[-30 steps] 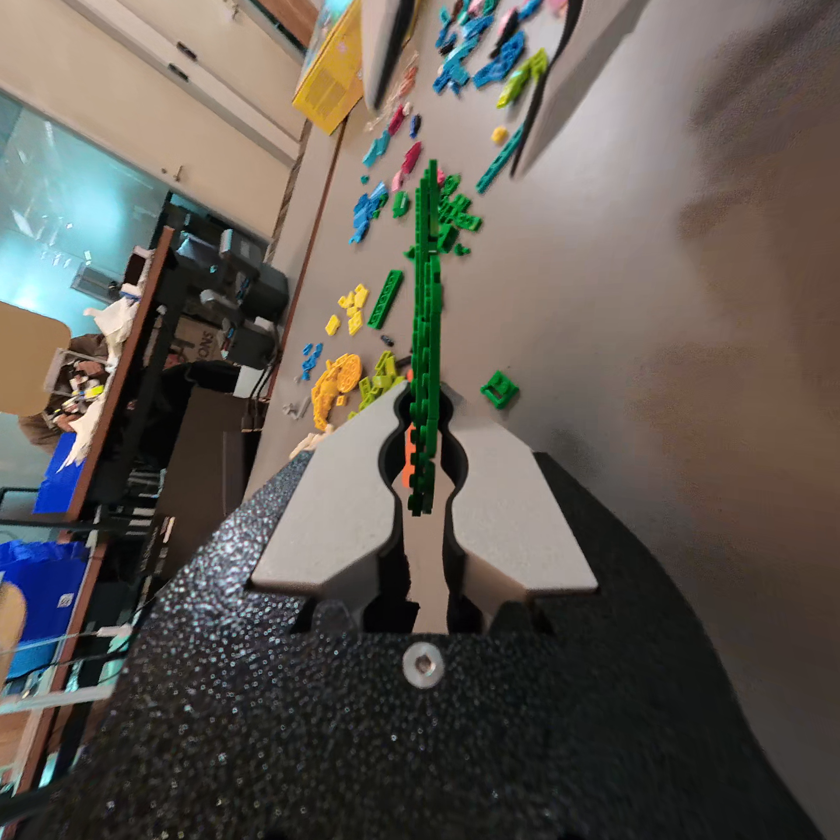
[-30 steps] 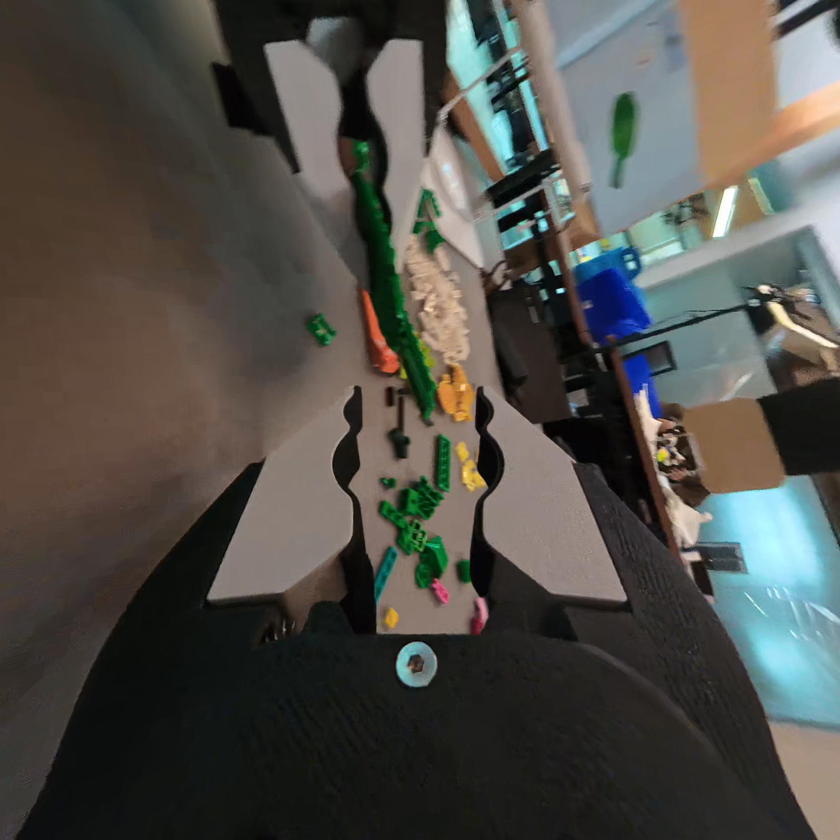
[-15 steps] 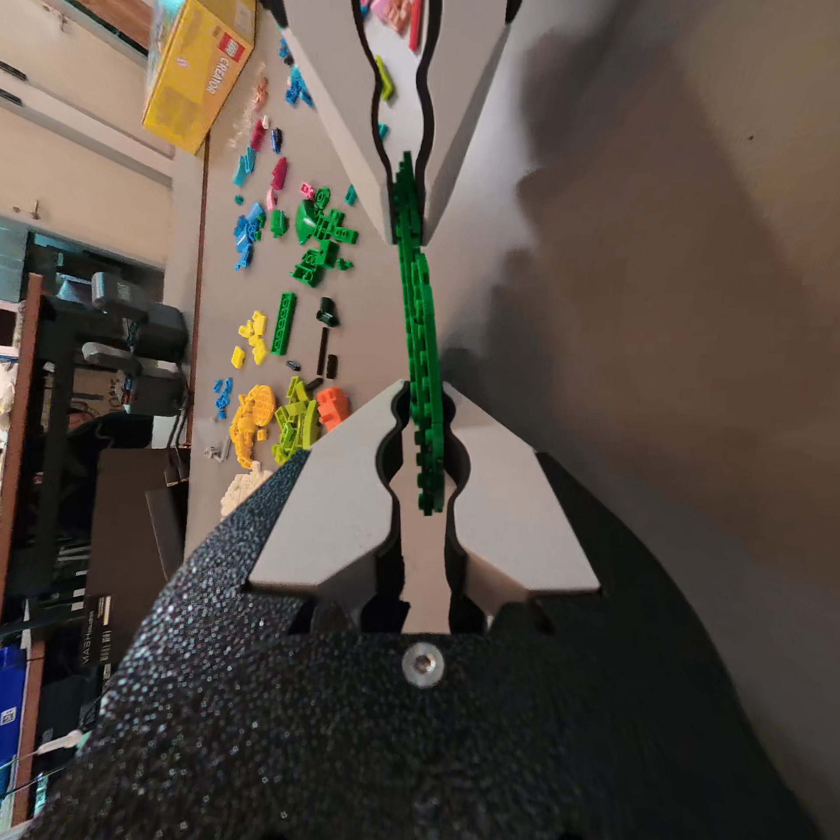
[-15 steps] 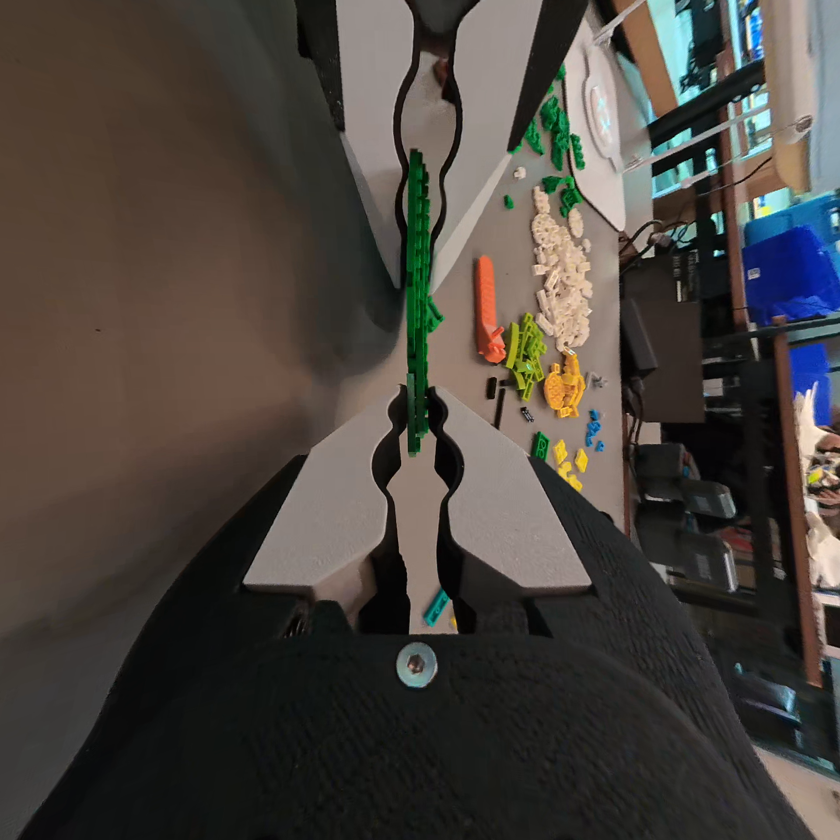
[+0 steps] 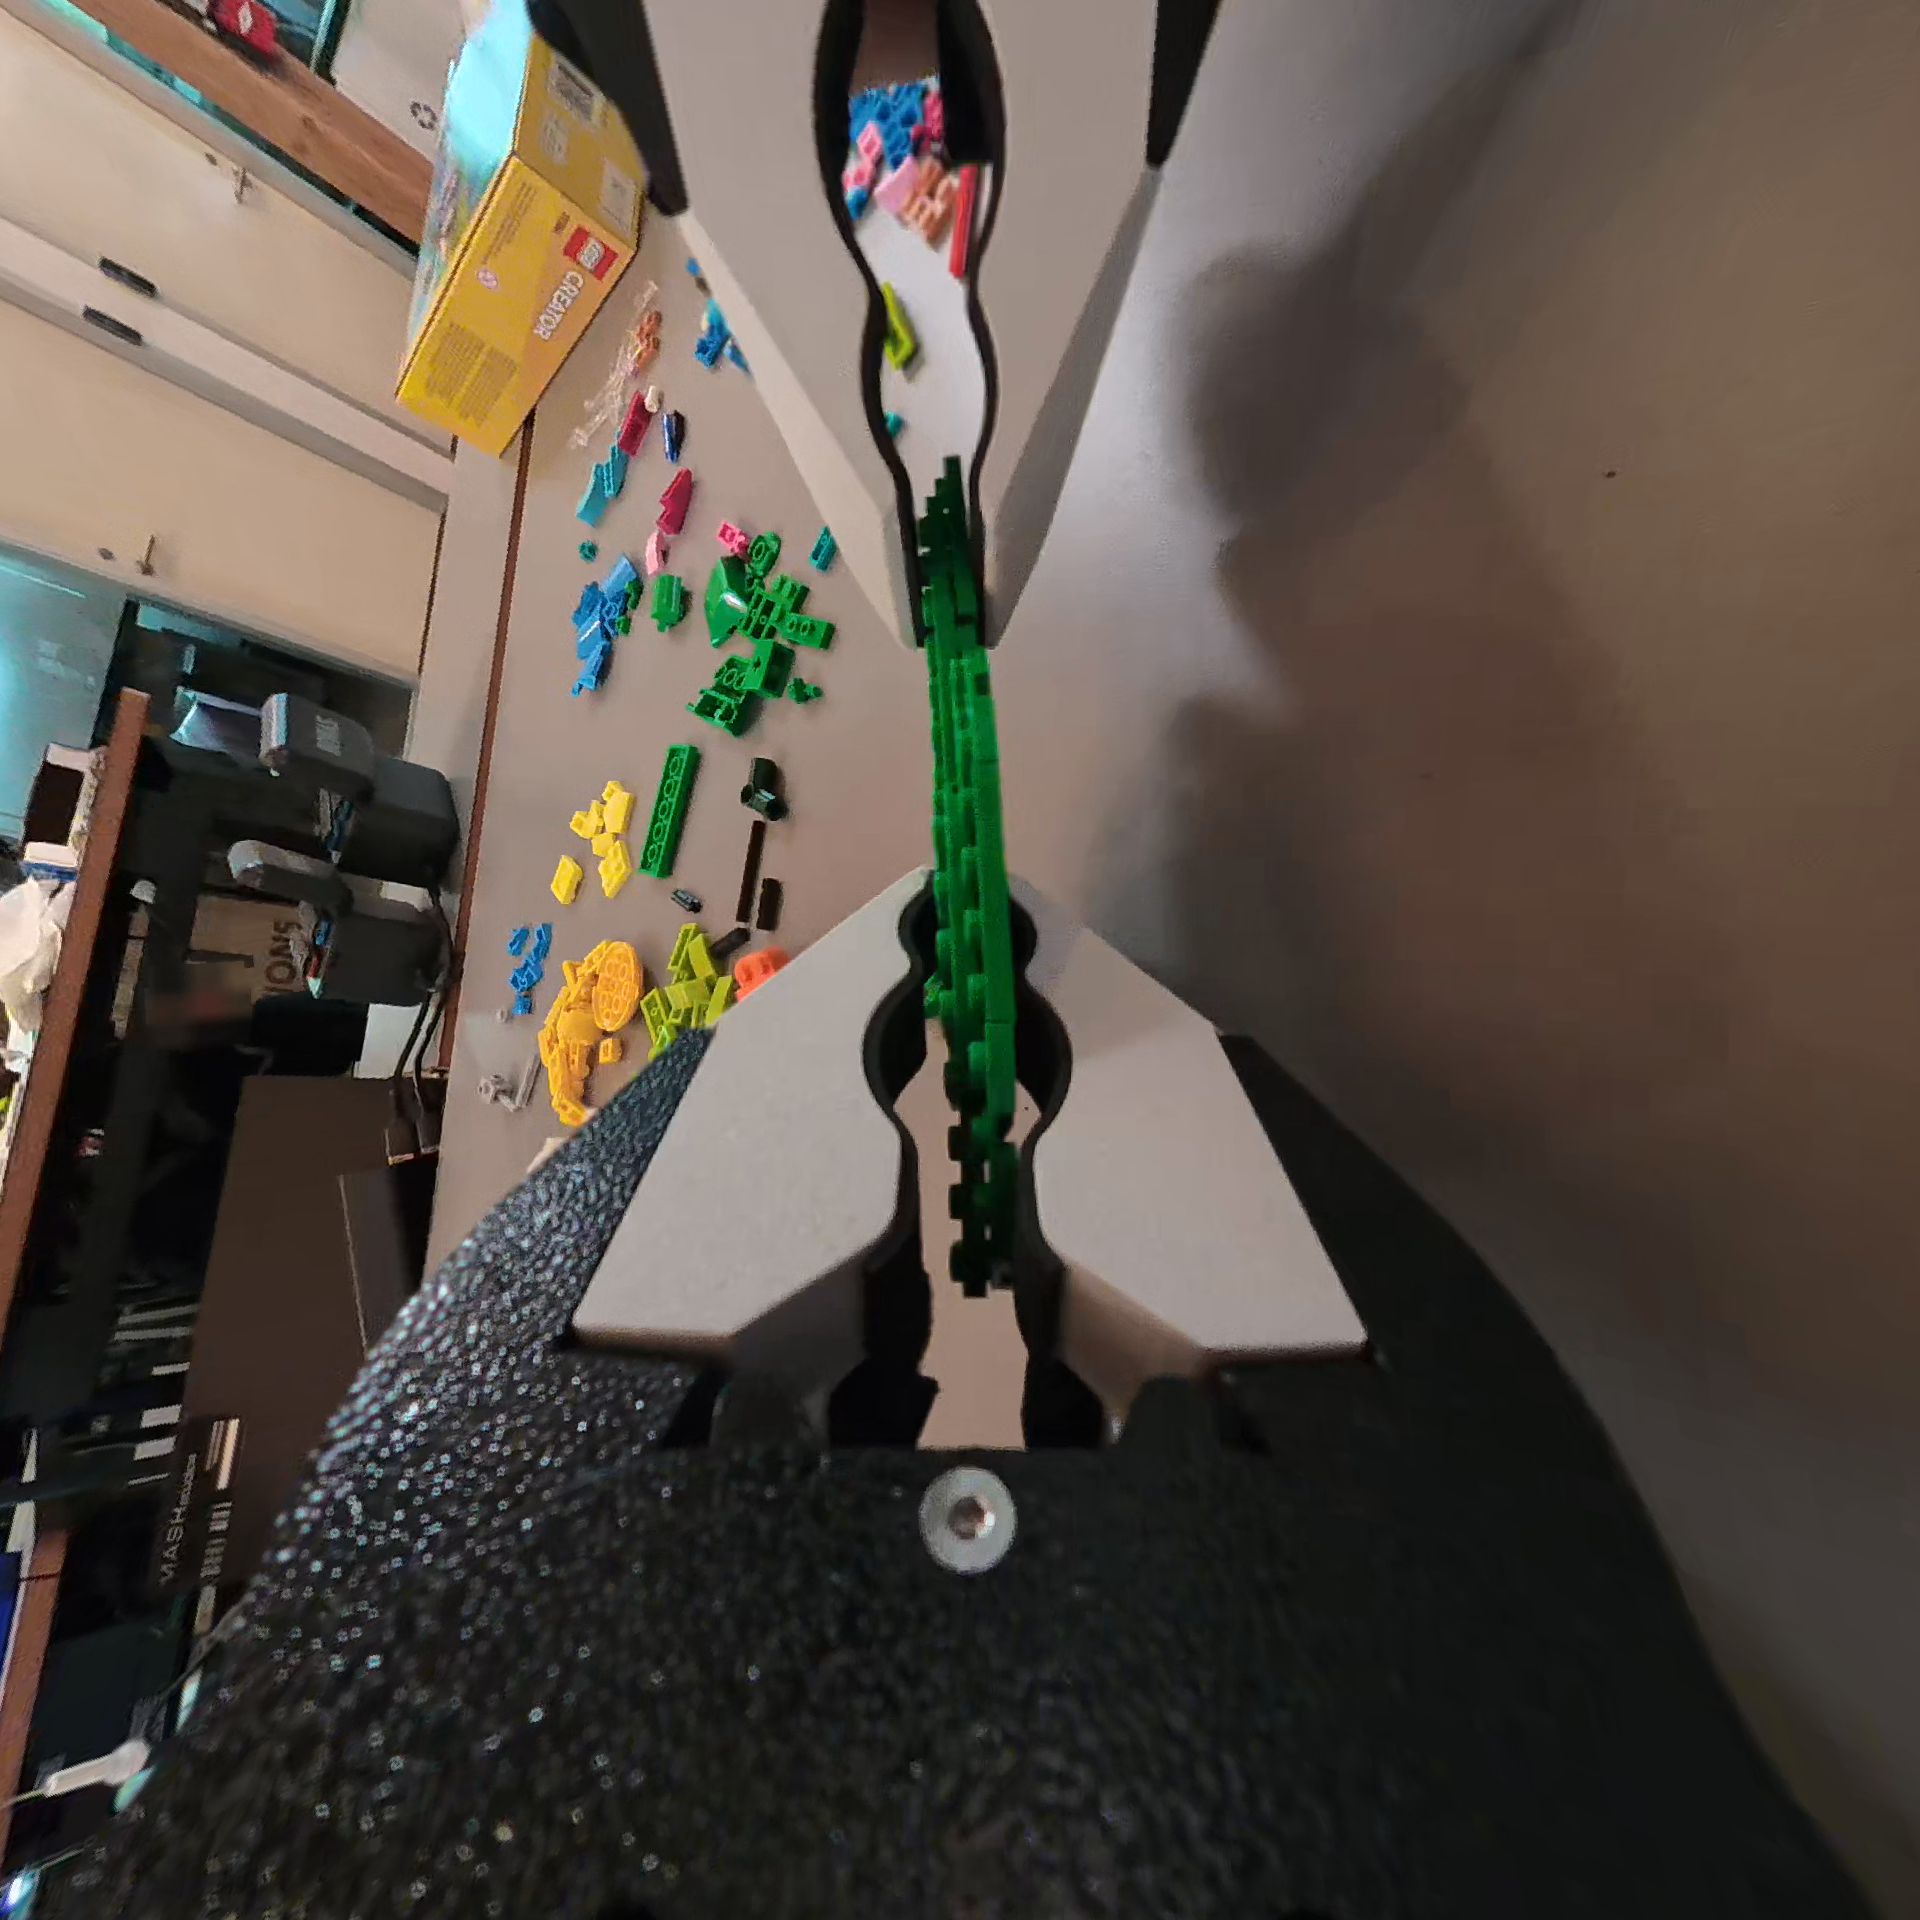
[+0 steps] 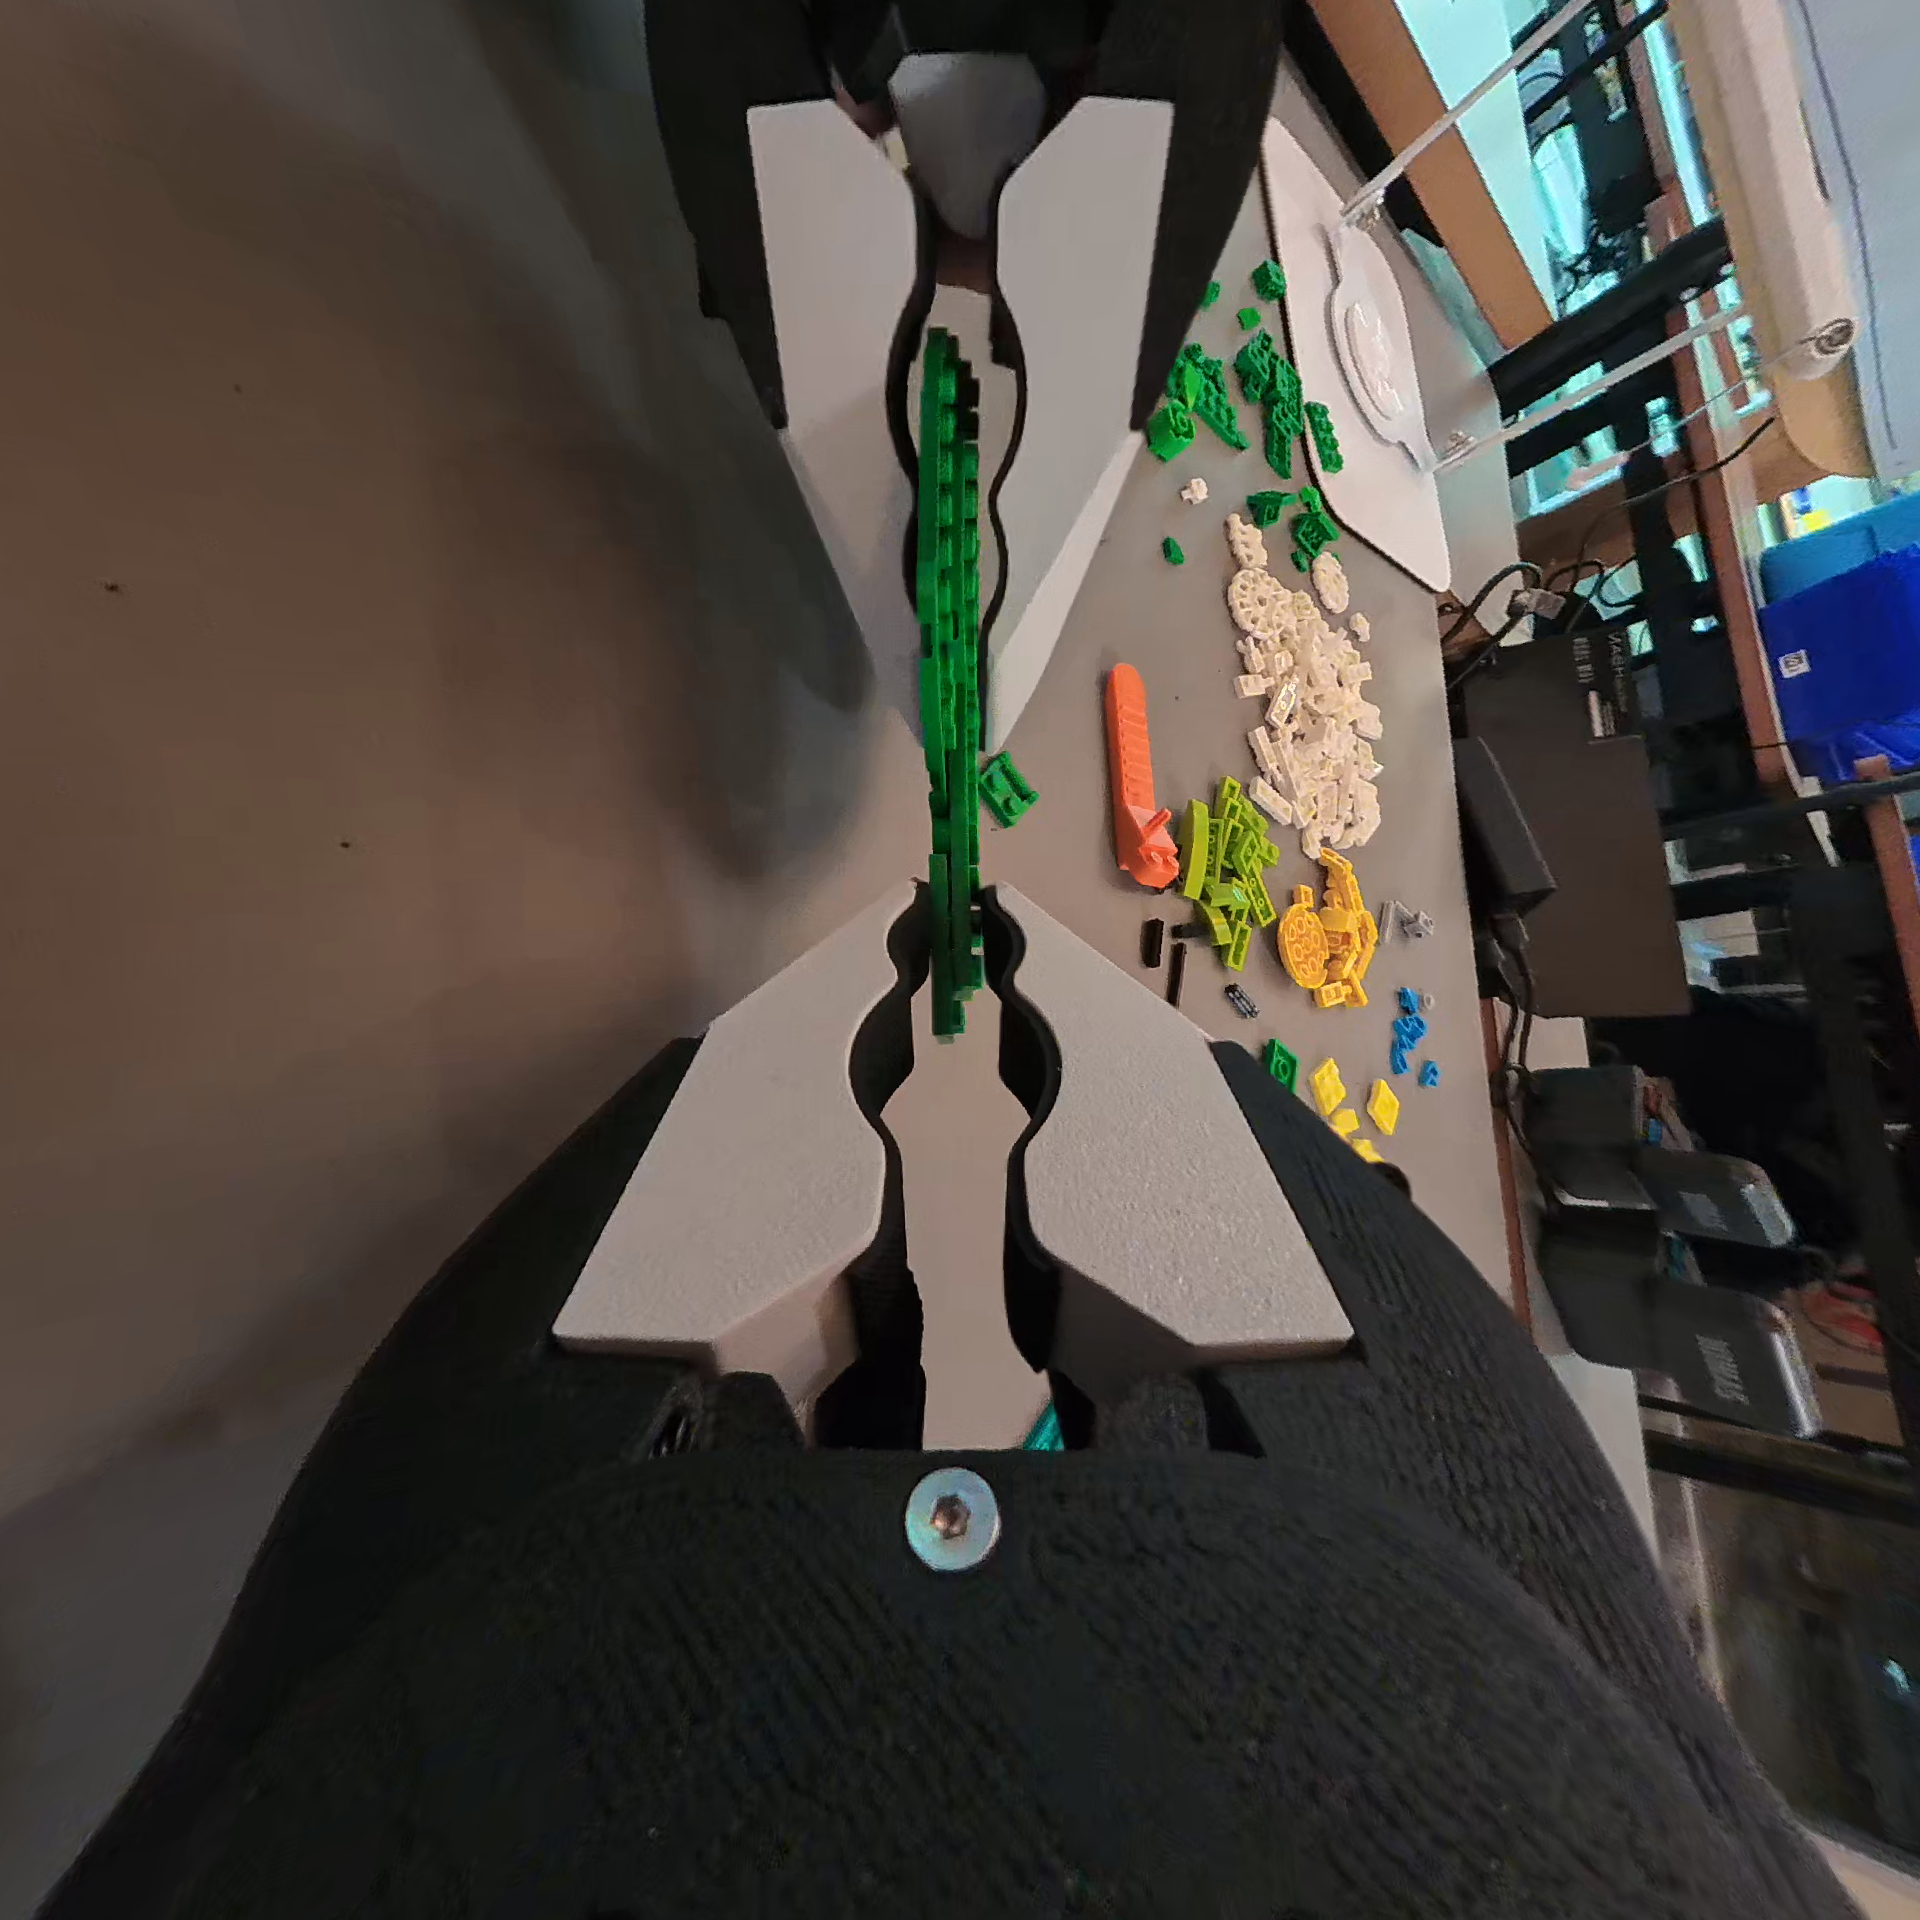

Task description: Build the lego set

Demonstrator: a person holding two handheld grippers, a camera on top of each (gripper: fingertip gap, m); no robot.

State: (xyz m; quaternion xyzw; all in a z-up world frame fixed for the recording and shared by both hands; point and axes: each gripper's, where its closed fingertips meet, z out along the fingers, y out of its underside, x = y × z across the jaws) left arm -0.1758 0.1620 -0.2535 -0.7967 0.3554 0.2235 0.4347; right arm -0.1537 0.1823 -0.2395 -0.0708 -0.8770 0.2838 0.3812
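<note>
A flat green assembly of brick plates is held on edge above the grey table between my two grippers. My left gripper is shut on one end of it; the plates run back between its pads. My right gripper is shut on the other end. Each gripper faces the other: the right one shows at the top of the left wrist view, the left one at the top of the right wrist view.
Loose bricks lie sorted by colour on the table: green, yellow, lime, white, blue. An orange brick separator lies near a small green piece. A yellow box sits at the table's edge. One gripper's finger ends stand about 4 centimeters off the other's. The left tips stand about 8 centimeters off the orange brick separator.
My right gripper came in open, closed on the free end of the green assembly, and now both grippers hold it. The left gripper kept its grasp throughout.
</note>
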